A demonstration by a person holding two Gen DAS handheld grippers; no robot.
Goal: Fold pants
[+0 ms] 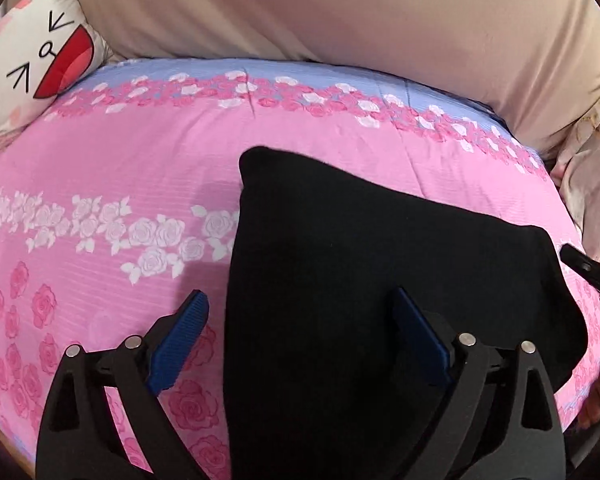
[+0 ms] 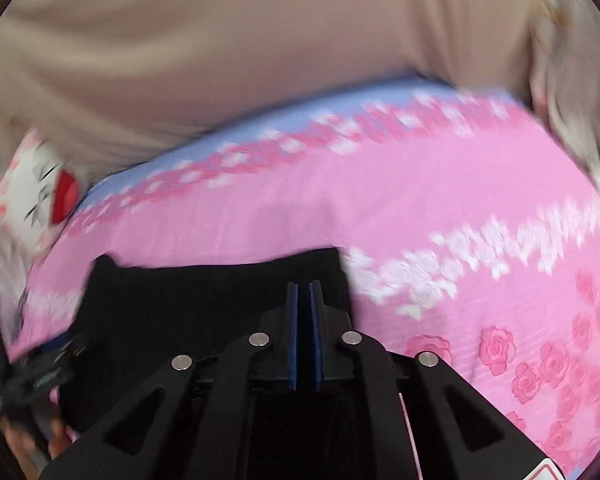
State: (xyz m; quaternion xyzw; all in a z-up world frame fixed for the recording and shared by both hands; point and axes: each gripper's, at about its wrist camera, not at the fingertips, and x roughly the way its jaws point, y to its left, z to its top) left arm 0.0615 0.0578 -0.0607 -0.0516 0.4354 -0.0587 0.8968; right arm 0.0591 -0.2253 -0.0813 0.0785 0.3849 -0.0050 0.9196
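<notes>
Pink rose-print bedspread (image 1: 100,160) over a bed, whole scene on it. Nearest, L gripper (image 1: 300,344) spread wide, blue pads (image 1: 180,344) clear of the cloth, one each side of the left edge of the black pants (image 1: 380,260). Pants folded, lying flat on the spread, w/ a corner reaching far-left. R gripper (image 2: 304,292) pressed together over the pants' far edge; can't tell if cloth is pinched. Further back, blue strip w/ roses, cartoon-face pillow (image 1: 32,60) far left, beige fabric (image 1: 340,8) behind.
</notes>
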